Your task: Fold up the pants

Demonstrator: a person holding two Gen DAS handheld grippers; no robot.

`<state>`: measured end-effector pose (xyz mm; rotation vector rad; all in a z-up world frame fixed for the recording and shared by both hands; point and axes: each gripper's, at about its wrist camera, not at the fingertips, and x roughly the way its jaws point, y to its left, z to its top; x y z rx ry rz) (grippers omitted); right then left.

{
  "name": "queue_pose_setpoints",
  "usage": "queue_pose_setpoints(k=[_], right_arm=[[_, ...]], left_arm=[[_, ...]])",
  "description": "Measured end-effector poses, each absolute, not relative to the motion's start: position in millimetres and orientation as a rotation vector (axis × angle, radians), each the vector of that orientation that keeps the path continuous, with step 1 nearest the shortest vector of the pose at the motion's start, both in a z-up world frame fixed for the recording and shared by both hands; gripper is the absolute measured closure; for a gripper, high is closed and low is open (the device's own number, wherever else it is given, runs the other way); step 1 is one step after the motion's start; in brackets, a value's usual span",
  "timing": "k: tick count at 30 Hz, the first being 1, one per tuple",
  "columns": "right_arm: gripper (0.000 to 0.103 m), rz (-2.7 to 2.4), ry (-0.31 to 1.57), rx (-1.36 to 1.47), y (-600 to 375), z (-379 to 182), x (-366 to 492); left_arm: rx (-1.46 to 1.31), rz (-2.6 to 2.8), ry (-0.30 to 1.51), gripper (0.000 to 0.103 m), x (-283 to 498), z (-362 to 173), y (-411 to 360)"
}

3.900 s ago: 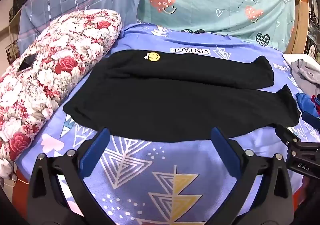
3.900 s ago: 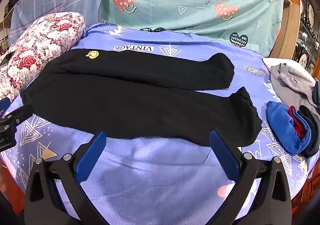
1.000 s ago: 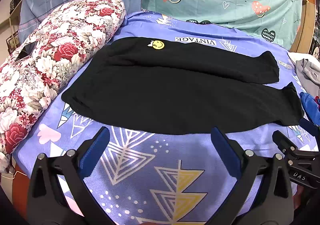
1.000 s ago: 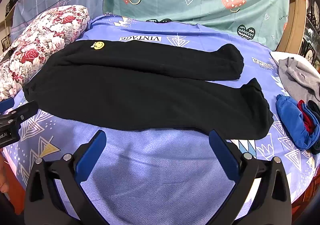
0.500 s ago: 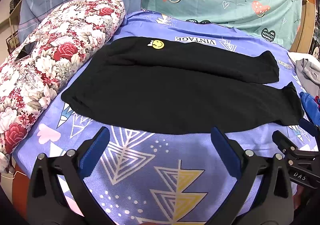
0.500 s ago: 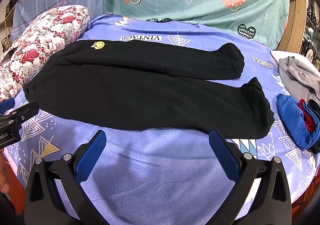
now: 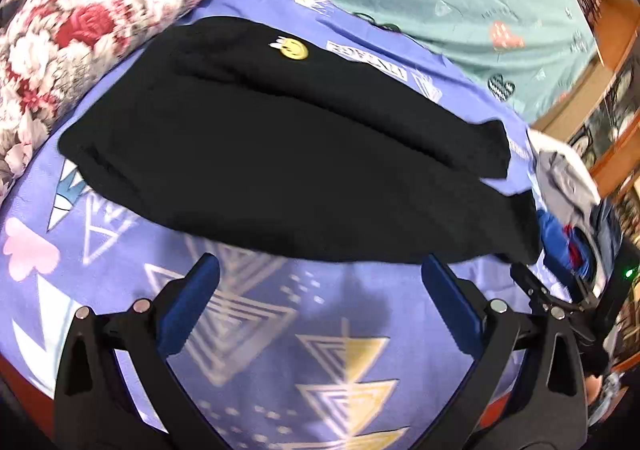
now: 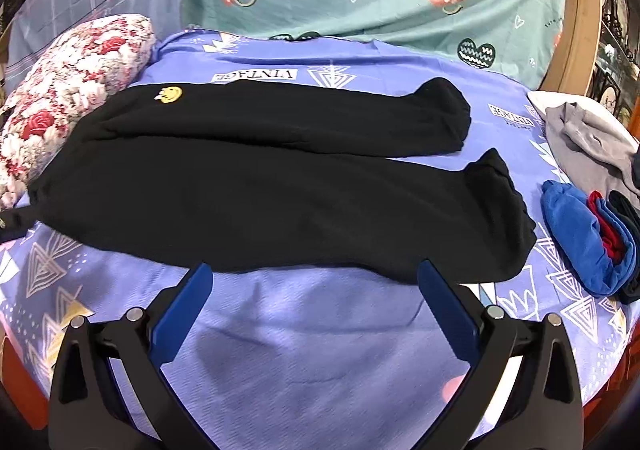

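Across mid-frame, lying flat on purple bedsheet (image 8: 320,350): black pants (image 8: 260,190). Low in frame, hovering wide open, gripping nothing: left gripper (image 7: 320,282), right gripper (image 8: 314,282). At right edge, sitting beside cuffs: blue clothes (image 8: 580,238).

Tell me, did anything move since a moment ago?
The left gripper swung and tilted, closing in on the black fleece pants; its view is now slanted and blurred. The right gripper edged closer too. Both stay open, holding nothing. The pants lie flat, unfolded, on the purple patterned bedsheet.
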<state>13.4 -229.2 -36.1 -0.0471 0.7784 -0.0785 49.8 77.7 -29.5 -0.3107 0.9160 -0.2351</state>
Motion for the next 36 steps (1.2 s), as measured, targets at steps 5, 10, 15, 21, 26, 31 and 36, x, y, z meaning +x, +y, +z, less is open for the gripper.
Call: queue_pose_setpoints(k=[5, 10, 15, 21, 26, 31, 36], right_arm=[[0.001, -0.125, 0.787, -0.028, -243, -37, 25], [0.001, -0.141, 0.794, 0.034, -260, -36, 35], [0.001, -0.185, 0.799, 0.078, -274, -33, 47], [0.001, -0.282, 0.769, 0.112, -315, -18, 53], [0.001, -0.428, 0.796, 0.108, -372, -19, 52], [0.001, -0.49, 0.851, 0.152, -425, -31, 56], [0.001, -0.494, 0.896, 0.324, -473, -38, 57]], left_arm=[[-0.407, -0.143, 0.948, 0.002, 76, -38, 130], [-0.553, -0.054, 0.987, 0.002, 100, -54, 185], [-0.631, -0.036, 1.016, 0.002, 127, -72, 205], [-0.615, -0.031, 1.035, 0.003, 152, -73, 205], [-0.554, 0.061, 1.052, 0.074, 167, -75, 200], [-0.579, 0.078, 1.056, 0.082, 165, -75, 209], [-0.548, 0.092, 1.053, 0.084, 161, -73, 205]])
